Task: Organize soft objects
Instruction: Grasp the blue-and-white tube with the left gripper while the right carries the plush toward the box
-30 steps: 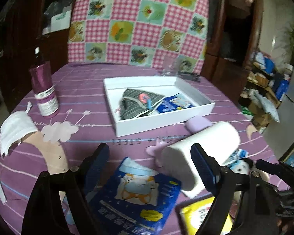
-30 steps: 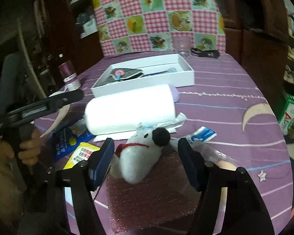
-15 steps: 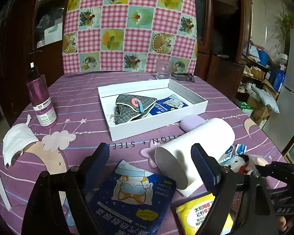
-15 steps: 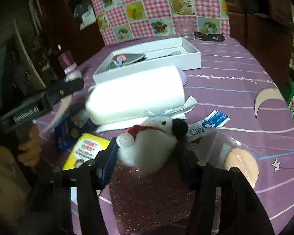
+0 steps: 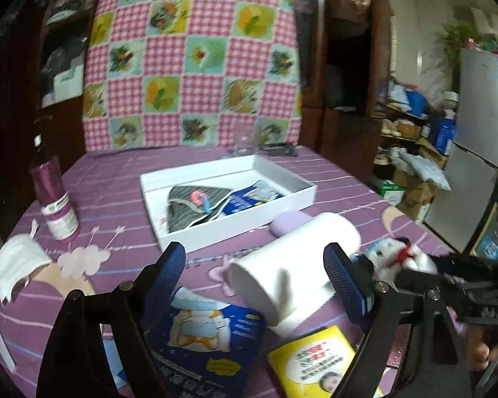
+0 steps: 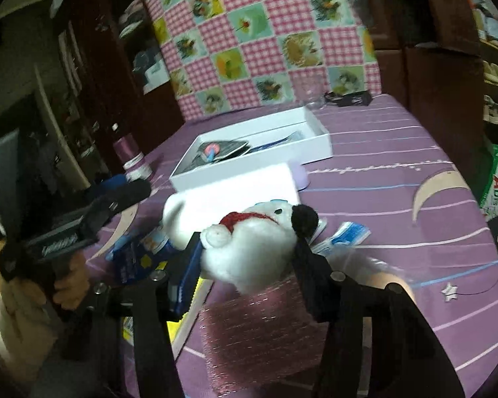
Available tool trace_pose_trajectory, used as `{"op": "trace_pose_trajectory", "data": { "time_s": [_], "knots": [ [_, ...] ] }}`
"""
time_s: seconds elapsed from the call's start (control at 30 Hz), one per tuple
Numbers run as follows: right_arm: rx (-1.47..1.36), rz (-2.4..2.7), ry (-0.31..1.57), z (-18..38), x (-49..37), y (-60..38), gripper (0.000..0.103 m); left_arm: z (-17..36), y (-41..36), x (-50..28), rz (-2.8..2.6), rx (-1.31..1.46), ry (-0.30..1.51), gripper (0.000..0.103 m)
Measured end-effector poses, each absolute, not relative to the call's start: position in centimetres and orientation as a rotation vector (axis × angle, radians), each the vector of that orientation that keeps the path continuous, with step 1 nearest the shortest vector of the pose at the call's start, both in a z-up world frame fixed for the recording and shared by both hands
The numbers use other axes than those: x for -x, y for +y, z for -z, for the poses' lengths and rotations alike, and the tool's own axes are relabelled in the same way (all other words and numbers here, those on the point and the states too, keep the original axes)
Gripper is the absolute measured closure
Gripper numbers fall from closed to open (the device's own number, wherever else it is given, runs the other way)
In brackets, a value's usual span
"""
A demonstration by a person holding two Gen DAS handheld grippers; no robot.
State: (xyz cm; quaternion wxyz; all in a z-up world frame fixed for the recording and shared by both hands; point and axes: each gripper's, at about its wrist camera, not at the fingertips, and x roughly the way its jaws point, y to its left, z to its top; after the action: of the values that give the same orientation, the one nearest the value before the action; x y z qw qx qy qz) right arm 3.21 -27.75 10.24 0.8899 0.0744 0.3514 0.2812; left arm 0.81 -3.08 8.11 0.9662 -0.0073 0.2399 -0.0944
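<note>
White box (image 5: 229, 232) ahead of both claws holds a striped pouch (image 5: 196, 204) and blue packet (image 5: 255, 197). Right claw (image 6: 247, 258) clenched on plush dog (image 6: 252, 248); left claw (image 5: 259, 275) released.

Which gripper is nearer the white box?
Left. The left gripper hangs open just short of the white box, above the paper roll; the right gripper, holding the plush toy, sits farther back.

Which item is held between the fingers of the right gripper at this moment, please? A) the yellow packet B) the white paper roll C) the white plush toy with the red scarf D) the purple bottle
C: in the right wrist view the right gripper has its fingers pressed against both sides of the white plush toy, which sits lifted above the pink sponge, while the paper roll lies behind on the table.
</note>
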Motion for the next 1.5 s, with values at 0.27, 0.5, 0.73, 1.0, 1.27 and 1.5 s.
{"op": "trace_pose_trajectory", "data": {
  "time_s": [0.27, 0.5, 0.73, 1.0, 1.27, 1.5],
  "knots": [
    [-0.254, -0.478, 0.712, -10.5, -4.0, -30.6, 0.049, -8.5, -6.6, 0.4, 0.354, -0.078, 0.463, 0.018],
    [-0.374, -0.386, 0.686, -10.7, -4.4, -34.2, 0.049, -7.5, -11.7, -0.5, 0.438, -0.241, 0.571, 0.037],
    [-0.441, -0.408, 0.714, -10.3, -4.6, -35.2, 0.049, -4.8, -14.3, -2.8, 0.464, -0.302, 0.760, 0.044],
    [-0.446, -0.431, 0.716, -10.2, -4.3, -35.0, 0.049, -3.4, -14.9, -5.6, 0.454, -0.240, 0.900, 0.063],
    [-0.442, -0.433, 0.726, -10.0, -4.2, -34.8, 0.049, -2.5, -15.5, -6.7, 0.474, -0.209, 0.964, 0.080],
    [-0.443, -0.431, 0.731, -9.9, -4.4, -34.9, 0.049, -3.1, -14.8, -6.5, 0.454, -0.188, 0.923, 0.100]
  ]
}}
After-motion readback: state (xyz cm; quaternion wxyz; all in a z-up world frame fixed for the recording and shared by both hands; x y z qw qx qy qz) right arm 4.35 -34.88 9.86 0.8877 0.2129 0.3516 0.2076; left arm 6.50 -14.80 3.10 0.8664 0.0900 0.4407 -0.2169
